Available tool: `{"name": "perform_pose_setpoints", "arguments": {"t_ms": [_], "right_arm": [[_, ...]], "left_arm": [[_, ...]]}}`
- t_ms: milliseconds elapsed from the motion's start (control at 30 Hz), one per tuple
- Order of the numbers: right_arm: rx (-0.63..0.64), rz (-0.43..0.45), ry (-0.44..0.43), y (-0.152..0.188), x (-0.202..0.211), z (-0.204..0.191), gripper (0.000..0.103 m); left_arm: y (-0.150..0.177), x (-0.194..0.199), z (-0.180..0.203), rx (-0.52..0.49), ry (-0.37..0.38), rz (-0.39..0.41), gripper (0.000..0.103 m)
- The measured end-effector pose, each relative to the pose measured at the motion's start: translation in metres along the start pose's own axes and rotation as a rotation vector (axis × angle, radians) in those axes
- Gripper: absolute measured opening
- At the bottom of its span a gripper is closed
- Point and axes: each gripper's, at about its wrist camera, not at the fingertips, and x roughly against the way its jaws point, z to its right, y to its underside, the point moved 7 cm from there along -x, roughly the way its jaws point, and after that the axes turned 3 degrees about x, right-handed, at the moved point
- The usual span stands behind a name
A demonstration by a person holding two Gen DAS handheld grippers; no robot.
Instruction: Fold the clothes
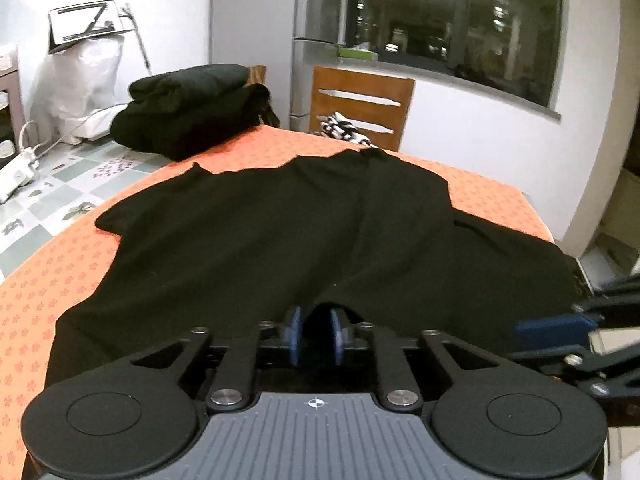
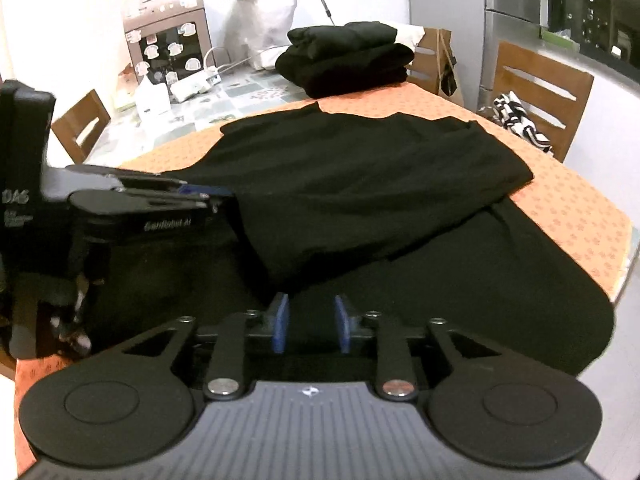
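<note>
The left hand-held gripper [image 1: 315, 330] has its blue pads [image 1: 295, 334] set a narrow gap apart, and a hump of black cloth sits in that gap; whether the pads press on it cannot be told. The right hand-held gripper [image 2: 310, 322] stands a little wider, its pads [image 2: 280, 322] just above dark fabric with nothing clearly pinched between them.

The black garment [image 1: 280, 236] lies spread over the orange, flower-printed surface [image 1: 36, 292]. From the left wrist it fills the middle of the view, its far edge running jaggedly from ten to one o'clock. From the right wrist, one layer is folded over another: the upper layer reaches toward twelve o'clock and ends in a corner at two o'clock, while the lower layer runs on toward four o'clock, where it hangs over the edge of the surface.

At the far edge, at eleven o'clock from the left wrist, a stack of folded black clothes [image 1: 192, 108] rests well apart from the spread garment. A wooden chair [image 1: 362, 106] stands at one o'clock with a black-and-white cloth [image 1: 344, 130] on its seat. The right hand-held gripper shows at three o'clock in the left view, and the left one at nine o'clock in the right view, close beside the garment's near edge.
</note>
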Motion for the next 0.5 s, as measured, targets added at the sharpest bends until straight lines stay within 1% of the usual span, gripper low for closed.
{"name": "perform_pose_setpoints", "arguments": {"t_ms": [33,200,267,333,367,400,433,467,500], "right_arm": [[-0.002,0.002,-0.009,-0.002,-0.005,-0.001,0.035],[0.059,0.000,-0.017,-0.013,-0.028,-0.018,0.038],[0.103,-0.003,-0.010,-0.018,-0.035,-0.026,0.038],[0.148,-0.006,0.012,-0.021,-0.042,-0.031,0.038],[0.162,-0.014,0.023,-0.021,-0.045,-0.032,0.036],[0.170,-0.023,0.037,-0.020,-0.048,-0.032,0.031],[0.172,-0.028,0.047,-0.019,-0.049,-0.031,0.015],[0.169,-0.031,0.054,-0.019,-0.049,-0.030,0.005],[0.163,-0.024,0.062,-0.019,-0.046,-0.028,0.005]], "left_arm": [[0.002,-0.001,0.000,-0.011,0.005,-0.003,0.031],[0.008,-0.012,0.000,-0.050,-0.003,-0.025,0.031],[0.009,-0.015,0.000,-0.050,-0.005,-0.024,0.034],[0.010,-0.018,-0.001,-0.060,-0.005,-0.024,0.034],[0.011,-0.020,-0.001,-0.067,-0.005,-0.024,0.033],[0.011,-0.022,-0.001,-0.075,-0.008,-0.028,0.031],[0.010,-0.021,0.000,-0.081,-0.011,-0.029,0.015],[0.008,-0.020,0.001,-0.085,-0.014,-0.025,0.009],[0.005,-0.016,0.002,-0.087,-0.019,-0.012,0.009]]}}
